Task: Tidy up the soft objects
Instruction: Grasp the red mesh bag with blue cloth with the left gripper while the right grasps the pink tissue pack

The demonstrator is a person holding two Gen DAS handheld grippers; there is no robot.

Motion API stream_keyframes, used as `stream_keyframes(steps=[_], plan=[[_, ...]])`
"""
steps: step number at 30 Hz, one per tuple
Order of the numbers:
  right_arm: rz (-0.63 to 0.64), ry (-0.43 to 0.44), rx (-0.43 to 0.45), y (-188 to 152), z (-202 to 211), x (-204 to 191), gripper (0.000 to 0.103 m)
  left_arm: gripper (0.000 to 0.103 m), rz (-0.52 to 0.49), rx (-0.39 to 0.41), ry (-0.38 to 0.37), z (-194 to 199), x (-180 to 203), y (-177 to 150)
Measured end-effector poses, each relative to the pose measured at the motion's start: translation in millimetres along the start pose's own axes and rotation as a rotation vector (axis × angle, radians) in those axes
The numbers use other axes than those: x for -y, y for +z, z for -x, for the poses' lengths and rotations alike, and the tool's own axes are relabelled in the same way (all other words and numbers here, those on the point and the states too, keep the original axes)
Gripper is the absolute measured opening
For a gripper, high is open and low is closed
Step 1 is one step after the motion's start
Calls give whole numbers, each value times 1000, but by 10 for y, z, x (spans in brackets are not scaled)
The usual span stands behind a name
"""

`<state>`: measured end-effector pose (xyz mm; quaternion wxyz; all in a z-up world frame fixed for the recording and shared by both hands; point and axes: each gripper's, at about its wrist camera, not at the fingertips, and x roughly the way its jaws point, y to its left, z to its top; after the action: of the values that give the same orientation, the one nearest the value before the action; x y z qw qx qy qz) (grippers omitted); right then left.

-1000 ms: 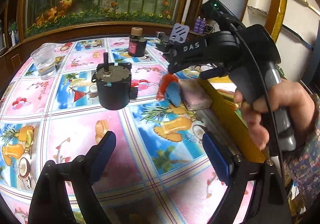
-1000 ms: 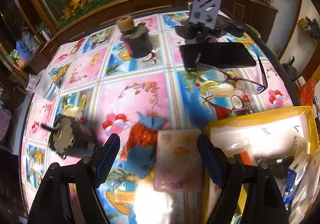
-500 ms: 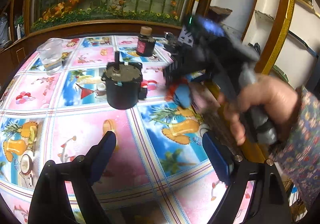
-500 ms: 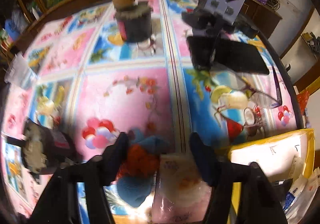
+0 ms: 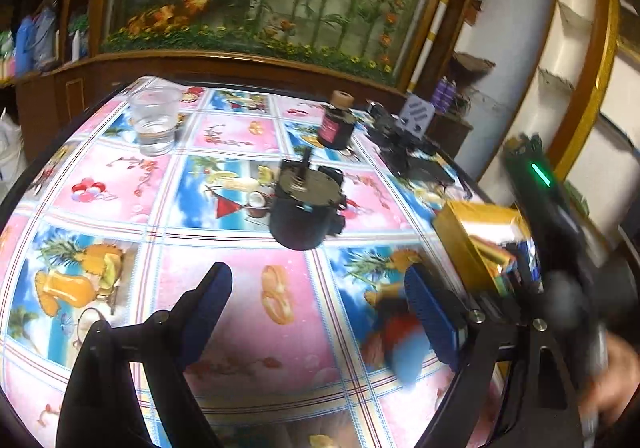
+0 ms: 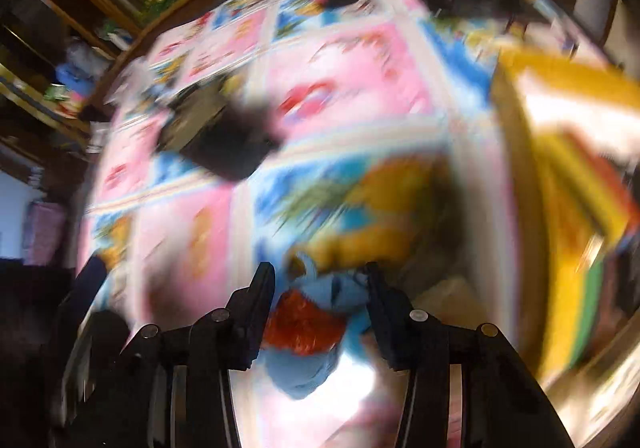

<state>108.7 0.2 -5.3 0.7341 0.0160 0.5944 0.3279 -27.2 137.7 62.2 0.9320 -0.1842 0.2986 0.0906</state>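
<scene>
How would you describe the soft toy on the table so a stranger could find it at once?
Start at the yellow cardboard box on the fruit-print tablecloth. Beside it lies the small red and blue plush toy, between the closing right tongs. It is the only soft thing near the box; the black cylindrical motor close by is hard.

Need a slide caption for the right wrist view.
Right gripper closing around the red-and-blue soft toy beside the yellow box.

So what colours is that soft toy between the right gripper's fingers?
Red-orange and light blue soft toy, clearest in right wrist view.
</scene>
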Motion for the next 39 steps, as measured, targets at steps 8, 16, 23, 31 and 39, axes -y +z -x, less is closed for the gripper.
stream_keyframes(steps=[8, 16, 23, 31, 39], plan=[[85, -7, 283, -711, 814, -35, 59, 87, 3, -127, -140, 16, -53, -32], [96, -24, 357, -1019, 1239, 342, 61, 87, -350, -348, -200, -178, 541, -481], [104, -7, 341, -1042, 1194, 414, 63, 66, -346, -332, -95, -339, 490, -557], [341, -113, 176, -845, 776, 90, 70, 40, -319, -286, 48, -376, 335, -484], [672, -303, -23, -545, 418, -60, 77, 40, -334, -275, 72, -371, 336, -496]])
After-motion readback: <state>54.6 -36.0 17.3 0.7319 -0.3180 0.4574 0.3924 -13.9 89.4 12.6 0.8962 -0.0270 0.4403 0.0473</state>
